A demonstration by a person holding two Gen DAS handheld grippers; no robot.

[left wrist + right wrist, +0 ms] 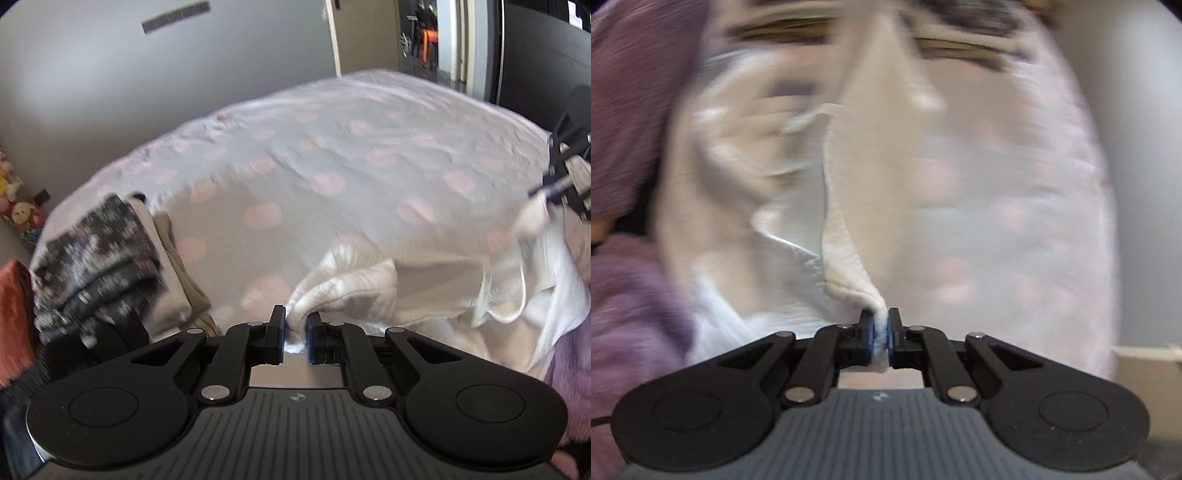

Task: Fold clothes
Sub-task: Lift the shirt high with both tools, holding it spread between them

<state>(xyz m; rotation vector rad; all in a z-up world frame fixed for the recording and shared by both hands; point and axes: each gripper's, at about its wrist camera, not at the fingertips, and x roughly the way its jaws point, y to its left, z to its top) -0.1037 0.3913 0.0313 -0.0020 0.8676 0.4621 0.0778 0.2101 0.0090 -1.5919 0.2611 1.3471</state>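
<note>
Both grippers, left and right, pinched tight on white top, bunched over spotted bed. Thin pinches, so a tug could slip fabric free; loose strap might snag and skew fold.

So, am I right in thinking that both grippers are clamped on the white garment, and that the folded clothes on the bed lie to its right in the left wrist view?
Not quite: the folded clothes lie to the left of the white garment, as the left wrist view shows. The rest holds: the left gripper and the right gripper each have their jaws shut on it, over the dotted bed cover.
</note>
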